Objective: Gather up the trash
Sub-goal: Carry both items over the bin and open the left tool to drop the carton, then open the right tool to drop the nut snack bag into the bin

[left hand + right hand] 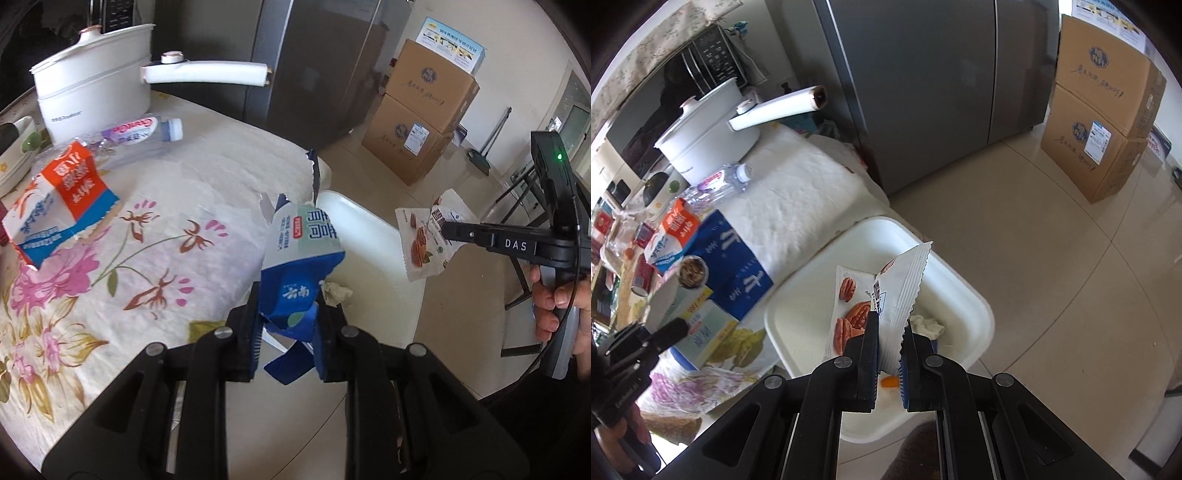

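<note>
My left gripper (289, 308) is shut on a crushed blue and white milk carton (301, 254) and holds it at the table's edge, above the white bin (369, 236). My right gripper (889, 334) is shut on a white pecan snack wrapper (886, 291) and holds it over the white bin (975, 306); the wrapper also shows in the left wrist view (424, 240). A crumpled tissue (927, 325) and an orange scrap (889, 382) lie in the bin. An orange and blue carton (62, 199) and a flattened plastic bottle (122, 142) lie on the floral tablecloth (155, 236).
A white pot with a long handle (96, 85) stands at the table's back. A grey fridge (923, 74) and stacked cardboard boxes (1104, 125) stand on the tiled floor. Cans, a bowl and a green booklet (705, 328) crowd the table's left side.
</note>
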